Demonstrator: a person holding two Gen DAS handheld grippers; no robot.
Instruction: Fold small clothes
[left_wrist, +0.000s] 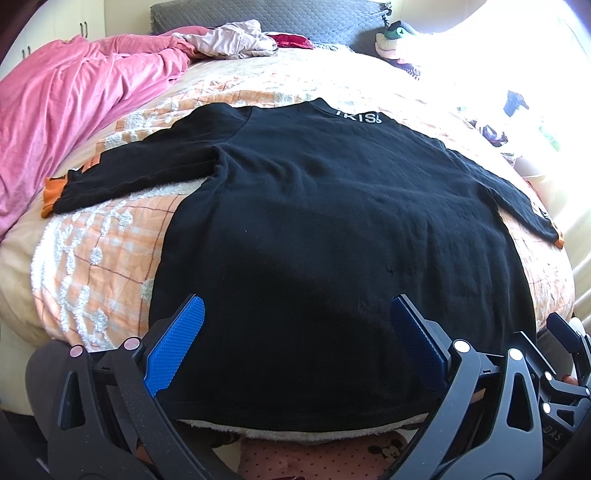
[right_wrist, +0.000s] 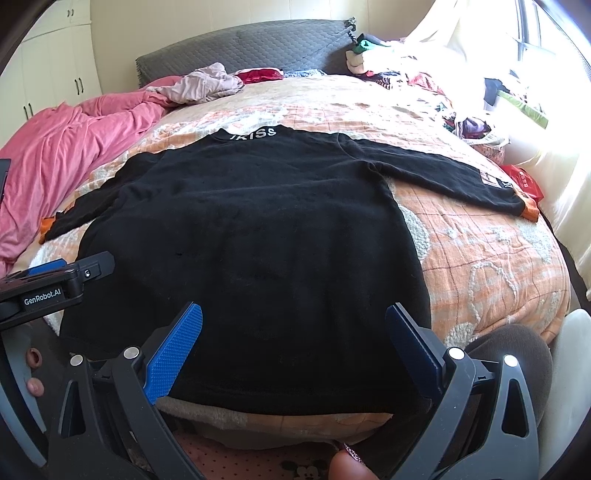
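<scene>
Sweater (right_wrist: 240, 229) collar reads "IKISS"; gripper says "GenRobot.AI".

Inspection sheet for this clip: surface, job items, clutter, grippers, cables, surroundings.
Surface: bed with an orange patterned quilt.
Job's things: black sweater spread flat, sleeves out, orange cuffs, collar at the far side.
Clutter: pink blanket bunched on the left; pale garment and red cloth near the headboard; clothes pile on the right.
Grippers: left gripper and right gripper open over the near hem, holding nothing.
Cables: nothing seen.
Surroundings: grey headboard, cupboards, bright window on the right.
</scene>
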